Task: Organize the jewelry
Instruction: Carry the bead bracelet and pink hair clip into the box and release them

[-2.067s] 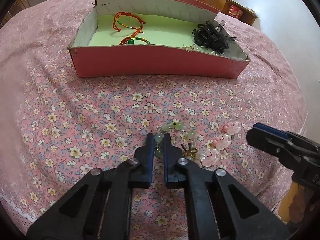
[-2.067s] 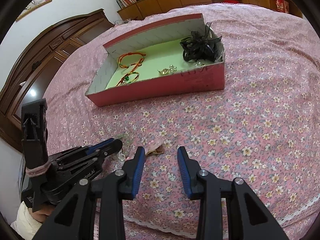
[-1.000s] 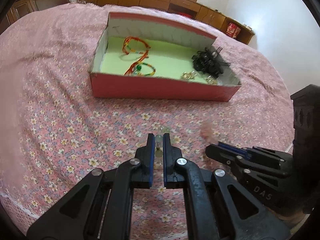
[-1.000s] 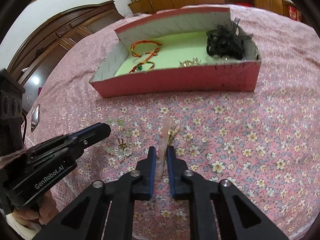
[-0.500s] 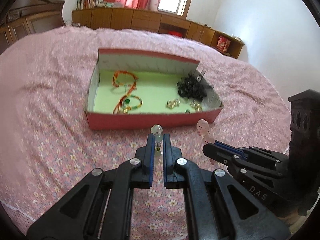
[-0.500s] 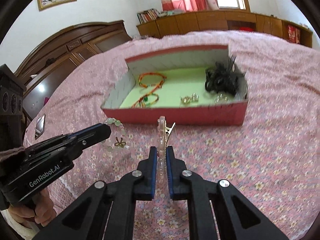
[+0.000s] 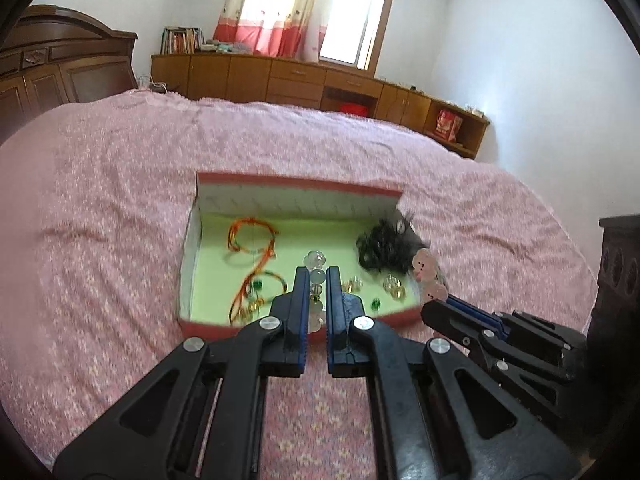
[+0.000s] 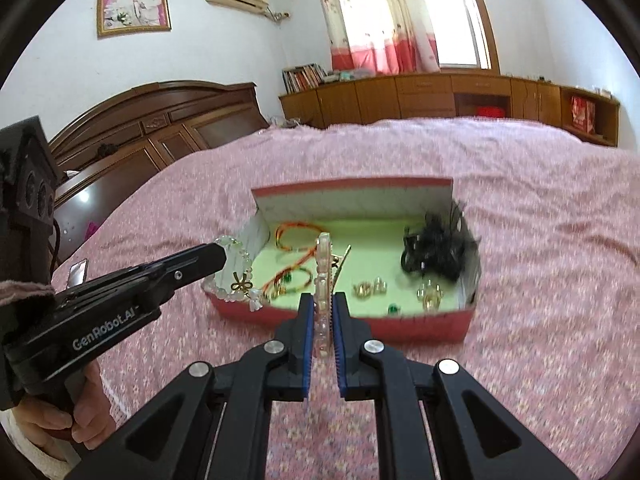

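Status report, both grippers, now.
Left gripper shut on bead bracelet, right gripper shut on pink hair clip. Both held up at the box's near wall. Nothing in the way.

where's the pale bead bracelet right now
The pale bead bracelet hangs clamped in the left hand-held gripper, in the air by the near left corner of the red box, left of the pink hair clip.
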`<action>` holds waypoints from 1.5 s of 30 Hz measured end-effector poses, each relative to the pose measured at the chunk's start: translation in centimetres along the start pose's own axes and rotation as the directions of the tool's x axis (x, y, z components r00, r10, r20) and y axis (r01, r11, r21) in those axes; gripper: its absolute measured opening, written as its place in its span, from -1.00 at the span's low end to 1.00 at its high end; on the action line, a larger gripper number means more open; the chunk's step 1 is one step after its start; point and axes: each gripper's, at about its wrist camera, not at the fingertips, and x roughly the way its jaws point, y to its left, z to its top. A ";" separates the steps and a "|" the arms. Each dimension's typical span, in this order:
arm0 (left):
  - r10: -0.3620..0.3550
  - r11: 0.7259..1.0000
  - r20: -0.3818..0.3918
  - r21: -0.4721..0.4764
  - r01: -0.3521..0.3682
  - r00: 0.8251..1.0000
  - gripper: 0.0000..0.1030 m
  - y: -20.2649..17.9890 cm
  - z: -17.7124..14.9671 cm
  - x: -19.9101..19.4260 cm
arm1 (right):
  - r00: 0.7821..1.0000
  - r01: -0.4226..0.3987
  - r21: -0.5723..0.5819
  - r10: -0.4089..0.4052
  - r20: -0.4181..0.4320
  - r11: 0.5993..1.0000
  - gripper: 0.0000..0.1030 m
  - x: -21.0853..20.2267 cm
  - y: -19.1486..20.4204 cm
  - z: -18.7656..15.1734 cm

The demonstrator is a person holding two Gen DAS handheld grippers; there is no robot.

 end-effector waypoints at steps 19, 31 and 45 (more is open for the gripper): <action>0.031 0.999 0.046 0.030 -0.033 0.998 -1.00 0.4 3.8 4.5 | 0.996 0.028 -0.042 -0.025 0.081 0.999 -0.80 3.7 -1.3 4.5; 0.044 0.999 -0.049 -0.011 -0.045 0.998 -1.00 1.6 3.7 10.2 | 0.999 0.045 0.024 -0.044 -0.032 0.999 -0.80 9.7 -4.7 5.2; 0.099 0.993 -0.208 -0.049 -0.111 0.973 -1.00 2.9 2.2 14.3 | 0.980 0.068 0.074 -0.053 -0.191 0.995 -0.79 14.5 -7.4 3.7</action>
